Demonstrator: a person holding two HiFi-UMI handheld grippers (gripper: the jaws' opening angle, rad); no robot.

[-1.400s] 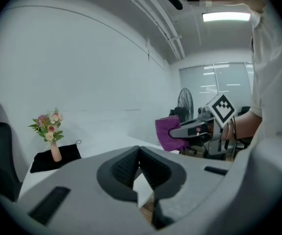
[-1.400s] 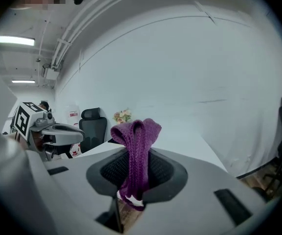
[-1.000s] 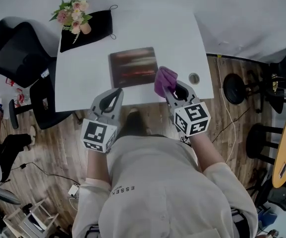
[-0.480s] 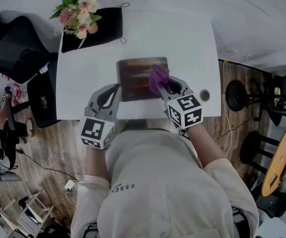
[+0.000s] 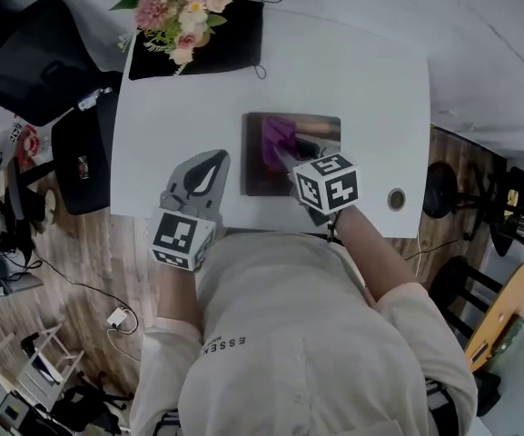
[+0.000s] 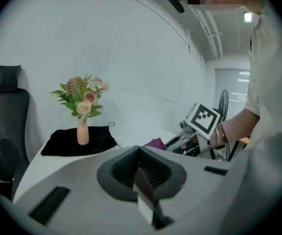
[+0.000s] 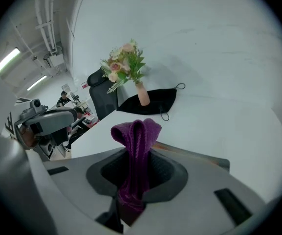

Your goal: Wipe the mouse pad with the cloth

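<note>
Right gripper (image 5: 286, 159) clenched on purple cloth (image 5: 277, 136), set on mouse pad (image 5: 321, 125) just ahead of its jaws. Wiping seemingly underway, far side pending. Left gripper (image 5: 212, 161) closed, empty.

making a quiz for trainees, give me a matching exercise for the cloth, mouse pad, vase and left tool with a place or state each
1. cloth
2. mouse pad
3. vase
4. left tool

A. shut, holding nothing
B. standing on the black mat
C. pinched in the right tool
D. lying flat on the white table

Pairs: 1-C, 2-D, 3-B, 4-A
</note>
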